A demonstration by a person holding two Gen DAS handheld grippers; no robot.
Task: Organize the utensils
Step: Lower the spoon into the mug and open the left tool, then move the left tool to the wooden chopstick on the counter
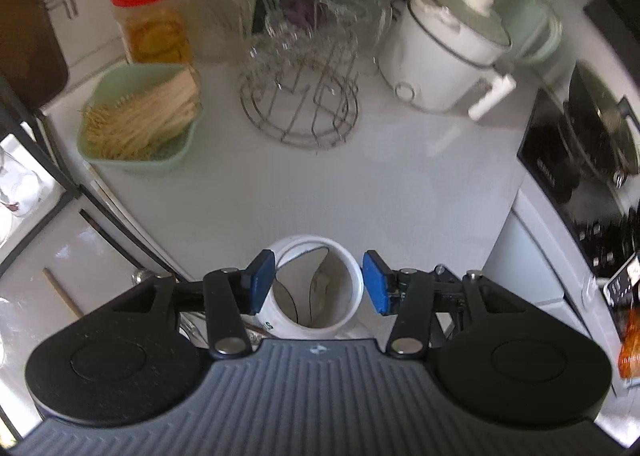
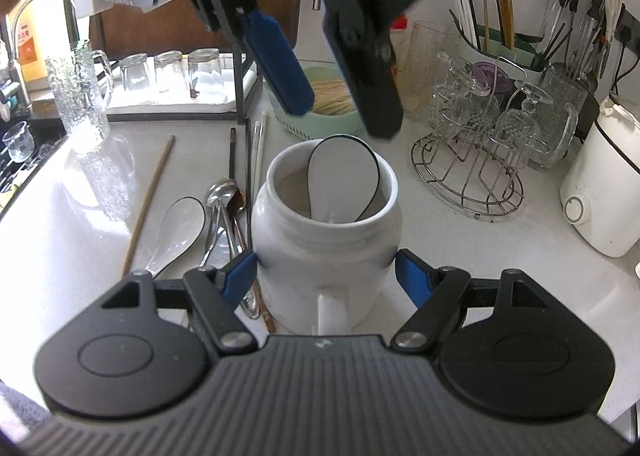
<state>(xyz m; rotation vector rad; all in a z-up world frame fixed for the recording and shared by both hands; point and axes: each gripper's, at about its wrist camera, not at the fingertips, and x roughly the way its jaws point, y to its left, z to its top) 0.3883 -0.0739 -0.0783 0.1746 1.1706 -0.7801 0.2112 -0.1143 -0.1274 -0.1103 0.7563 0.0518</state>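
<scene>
A white ceramic jar [image 2: 326,248] stands on the white counter, and my right gripper [image 2: 326,272] is shut on its body, one blue pad on each side. A white spoon with a black rim [image 2: 344,176] stands inside the jar, bowl end up. My left gripper [image 2: 342,116] hangs above the jar's mouth, open, with nothing between its pads. In the left wrist view the left gripper [image 1: 319,282] looks straight down into the jar [image 1: 308,246]. Left of the jar lie another white spoon [image 2: 176,228], metal spoons [image 2: 224,208] and loose chopsticks [image 2: 148,200].
A wire rack with glasses [image 2: 468,176] and a white cooker [image 2: 600,192] stand to the right. Behind the jar is a green basket of sticks [image 2: 320,116]. A tall glass mug [image 2: 80,96] and a tray of glasses [image 2: 172,76] are at the left. A cooktop [image 1: 560,160] sits far right.
</scene>
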